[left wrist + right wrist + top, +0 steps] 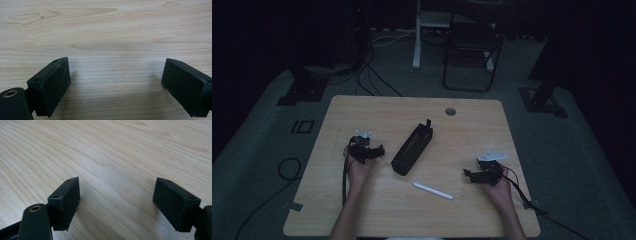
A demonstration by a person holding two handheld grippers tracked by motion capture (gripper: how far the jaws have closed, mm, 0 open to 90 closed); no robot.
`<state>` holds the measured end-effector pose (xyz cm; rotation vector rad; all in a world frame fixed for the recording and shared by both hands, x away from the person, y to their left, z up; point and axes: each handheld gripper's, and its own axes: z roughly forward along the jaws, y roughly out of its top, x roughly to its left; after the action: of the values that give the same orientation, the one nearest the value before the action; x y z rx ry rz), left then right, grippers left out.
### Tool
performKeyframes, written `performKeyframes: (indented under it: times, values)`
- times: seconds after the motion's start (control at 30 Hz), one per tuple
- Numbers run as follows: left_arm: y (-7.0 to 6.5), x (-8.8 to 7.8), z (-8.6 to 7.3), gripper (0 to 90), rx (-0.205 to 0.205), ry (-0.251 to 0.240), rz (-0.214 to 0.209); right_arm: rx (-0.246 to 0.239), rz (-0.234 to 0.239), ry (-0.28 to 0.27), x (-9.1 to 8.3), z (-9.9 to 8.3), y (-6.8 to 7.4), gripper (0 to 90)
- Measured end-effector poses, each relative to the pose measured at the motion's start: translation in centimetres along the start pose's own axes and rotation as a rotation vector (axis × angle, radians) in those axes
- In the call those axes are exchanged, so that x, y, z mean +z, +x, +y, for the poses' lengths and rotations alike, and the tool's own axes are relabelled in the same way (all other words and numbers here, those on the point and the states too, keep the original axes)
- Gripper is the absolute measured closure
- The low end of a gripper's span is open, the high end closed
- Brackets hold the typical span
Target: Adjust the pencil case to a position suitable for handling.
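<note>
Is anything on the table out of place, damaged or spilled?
Nothing stands out. The long black case lies diagonally, open-topped, on the light wooden table, with the white stick beside it. Both grippers, left and right, are open and empty.

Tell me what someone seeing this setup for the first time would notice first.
Probably the long black case lying open at the middle of the wooden table, with a white pen-like stick just in front of it. Then the left gripper and right gripper, resting open on either side of the case, holding nothing.
</note>
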<state>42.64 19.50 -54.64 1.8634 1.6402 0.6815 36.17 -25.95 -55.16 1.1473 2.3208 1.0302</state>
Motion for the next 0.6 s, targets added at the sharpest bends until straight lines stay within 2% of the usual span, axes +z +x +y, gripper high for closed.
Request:
performKeyframes:
  times: [0.13, 0.2, 0.23, 0.3, 0.33, 0.37, 0.4, 0.43, 0.47, 0.5, 0.53, 0.57, 0.6]
  values:
    - [0.0, 0.0, 0.0, 8.9, 0.007, -0.001, -0.007, 0.000, 0.000, 0.000, 0.0, 0.0, 0.0, 21.3]
    - [0.1, -0.3, 0.1, 20.3, 0.004, 0.005, -0.005, 0.000, 0.000, 0.000, 0.0, 0.0, 0.0, 21.3]
    - [0.1, -0.5, 0.1, 20.3, 0.003, 0.009, -0.005, 0.000, 0.000, 0.000, 0.0, 0.0, 0.0, 21.3]
    - [0.1, -0.9, 0.1, 31.6, 0.003, 0.021, -0.009, 0.000, 0.000, 0.000, 0.0, 0.0, 0.0, 21.3]
    - [0.1, -1.3, 0.1, 41.0, -0.005, 0.031, -0.023, 0.000, 0.000, 0.000, 0.0, 0.0, 0.0, 21.3]
    - [0.1, -1.3, 0.1, 41.5, -0.005, 0.031, -0.023, 0.000, 0.000, 0.000, 0.0, 0.0, 0.0, 21.3]
    - [0.1, -1.5, 0.0, 41.5, -0.016, 0.026, -0.042, 0.000, 0.000, 0.000, 0.0, 0.0, 0.0, 21.3]
    - [0.0, -2.2, -0.1, 41.0, -0.020, 0.002, -0.061, 0.000, 0.000, 0.000, 0.0, 0.0, 0.0, 21.3]
    - [0.0, -2.2, -0.1, 38.9, -0.020, 0.002, -0.061, 0.000, 0.000, 0.000, 0.0, 0.0, 0.0, 21.3]
    - [-0.4, -3.2, -0.1, 38.1, -0.014, -0.041, -0.085, 0.001, 0.000, 0.000, 0.0, 0.0, 0.0, 21.4]
    - [-0.4, -3.2, -0.1, 37.3, -0.014, -0.041, -0.085, 0.001, 0.000, 0.000, 0.0, 0.0, 0.0, 21.3]
    - [-1.0, -4.5, -0.1, 36.1, 0.003, -0.086, -0.104, 0.001, 0.000, 0.000, 0.0, 0.0, 0.0, 21.4]
    - [-1.0, -4.5, -0.1, 35.1, 0.003, -0.086, -0.104, 0.001, 0.000, 0.000, 0.0, 0.0, 0.0, 21.4]
